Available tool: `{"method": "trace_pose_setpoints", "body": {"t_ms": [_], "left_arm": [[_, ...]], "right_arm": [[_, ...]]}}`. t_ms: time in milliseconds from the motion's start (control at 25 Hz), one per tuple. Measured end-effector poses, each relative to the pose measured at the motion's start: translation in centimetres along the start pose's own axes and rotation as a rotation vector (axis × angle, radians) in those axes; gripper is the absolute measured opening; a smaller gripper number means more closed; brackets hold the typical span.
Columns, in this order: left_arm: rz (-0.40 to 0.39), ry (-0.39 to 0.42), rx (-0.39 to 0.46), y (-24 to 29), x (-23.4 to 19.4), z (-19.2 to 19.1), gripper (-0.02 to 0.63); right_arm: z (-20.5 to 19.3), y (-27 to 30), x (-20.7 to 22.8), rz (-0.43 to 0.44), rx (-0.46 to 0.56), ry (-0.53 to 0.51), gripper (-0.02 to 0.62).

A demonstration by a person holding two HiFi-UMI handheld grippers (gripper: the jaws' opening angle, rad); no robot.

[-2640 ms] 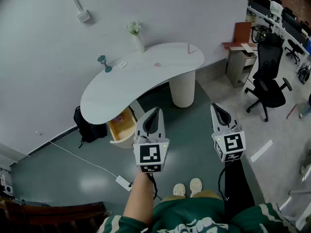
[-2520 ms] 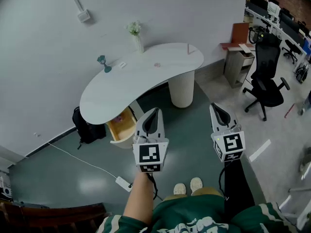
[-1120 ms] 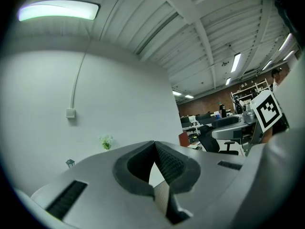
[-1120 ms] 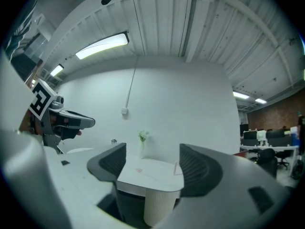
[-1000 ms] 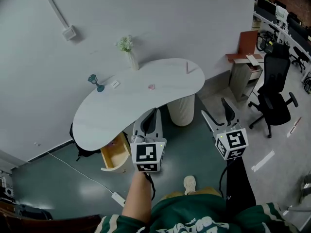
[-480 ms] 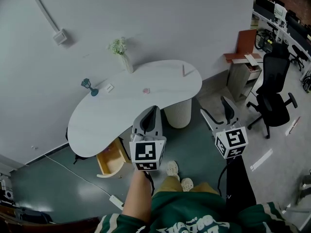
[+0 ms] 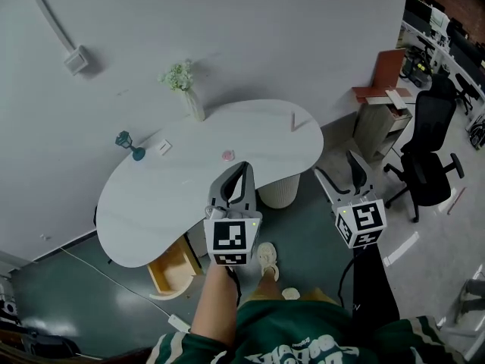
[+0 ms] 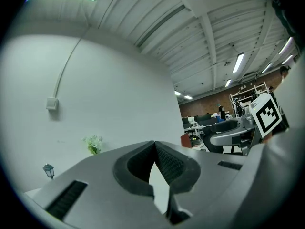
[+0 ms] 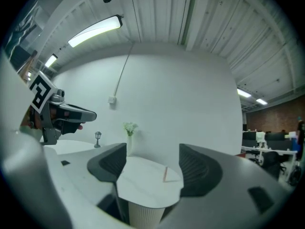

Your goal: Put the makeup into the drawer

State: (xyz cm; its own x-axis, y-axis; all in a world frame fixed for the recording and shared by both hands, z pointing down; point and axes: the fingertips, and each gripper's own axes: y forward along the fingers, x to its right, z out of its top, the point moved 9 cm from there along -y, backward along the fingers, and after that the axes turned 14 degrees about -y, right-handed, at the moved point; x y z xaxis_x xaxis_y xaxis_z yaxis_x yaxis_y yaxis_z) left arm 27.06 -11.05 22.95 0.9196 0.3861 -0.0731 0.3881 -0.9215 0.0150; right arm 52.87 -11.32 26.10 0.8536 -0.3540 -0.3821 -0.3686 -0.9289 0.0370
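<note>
A small pink makeup item (image 7: 227,155) and a thin pink stick (image 7: 294,121) lie on the white curved table (image 7: 151,203). Below the table's front edge, a wooden drawer (image 7: 173,269) stands pulled out. My left gripper (image 7: 243,170) is shut with nothing in it, and its tip reaches over the table's near edge; its pads (image 8: 164,163) meet at the tip. My right gripper (image 7: 336,170) is open, its jaws closing a little, empty, off the table's right end. Between its jaws (image 9: 152,165) I see the stick (image 9: 165,174) on the table (image 9: 143,187).
A vase of flowers (image 7: 186,91), a small teal lamp (image 7: 129,145) and a white card (image 7: 163,148) stand at the table's back. A ribbed white pedestal (image 7: 279,192) carries the table. Right of it are a cabinet (image 7: 379,120) and a black office chair (image 7: 426,161).
Both grippers have come closer to the table. The left gripper's tip now overlaps the table's front edge, and the drawer has slid toward the lower left of the view.
</note>
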Motion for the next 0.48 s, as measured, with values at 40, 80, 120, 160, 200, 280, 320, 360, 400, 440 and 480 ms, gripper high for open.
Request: {"method": "trace_pose_setpoints", "body": {"t_ms": [40, 80, 120, 160, 200, 280, 320, 360, 400, 440, 480], "left_arm": [[-0.005, 0.004, -0.003, 1.2, -0.8, -0.1, 0.0], [-0.01, 0.006, -0.008, 2.5, -1.6, -0.1, -0.001], [-0.016, 0.008, -0.011, 3.8, -2.4, -0.2, 0.0], [-0.023, 0.008, -0.014, 5.0, -3.2, -0.2, -0.001], [-0.03, 0.01, -0.015, 6.3, -4.0, -0.2, -0.001], [-0.048, 0.014, -0.018, 8.9, -5.5, -0.3, 0.0], [-0.058, 0.014, -0.02, 10.2, -6.2, -0.3, 0.0], [-0.069, 0.013, -0.022, 11.4, -6.9, -0.4, 0.0], [-0.08, 0.007, -0.022, 12.5, -7.5, -0.5, 0.0], [-0.09, -0.002, -0.023, 13.5, -8.0, -0.6, 0.0], [-0.101, -0.011, -0.025, 14.5, -8.5, -0.8, 0.0]], "right_arm": [[-0.1, 1.4, 0.1, -0.001, -0.004, -0.001, 0.353], [-0.3, 2.8, 0.2, -0.001, -0.008, -0.002, 0.35], [-0.4, 4.2, 0.3, -0.001, -0.012, -0.003, 0.347], [-0.6, 5.6, 0.4, -0.003, -0.017, -0.002, 0.347], [-0.8, 6.9, 0.6, -0.005, -0.022, -0.002, 0.347], [-1.1, 9.6, 0.9, -0.012, -0.034, 0.001, 0.347], [-1.3, 10.9, 1.0, -0.015, -0.041, 0.004, 0.347], [-1.4, 12.1, 1.0, -0.017, -0.049, 0.006, 0.346], [-1.6, 13.2, 1.0, -0.019, -0.059, 0.007, 0.345], [-1.9, 14.2, 1.0, -0.02, -0.07, 0.006, 0.341], [-2.2, 15.1, 1.0, -0.019, -0.083, 0.007, 0.341]]}}
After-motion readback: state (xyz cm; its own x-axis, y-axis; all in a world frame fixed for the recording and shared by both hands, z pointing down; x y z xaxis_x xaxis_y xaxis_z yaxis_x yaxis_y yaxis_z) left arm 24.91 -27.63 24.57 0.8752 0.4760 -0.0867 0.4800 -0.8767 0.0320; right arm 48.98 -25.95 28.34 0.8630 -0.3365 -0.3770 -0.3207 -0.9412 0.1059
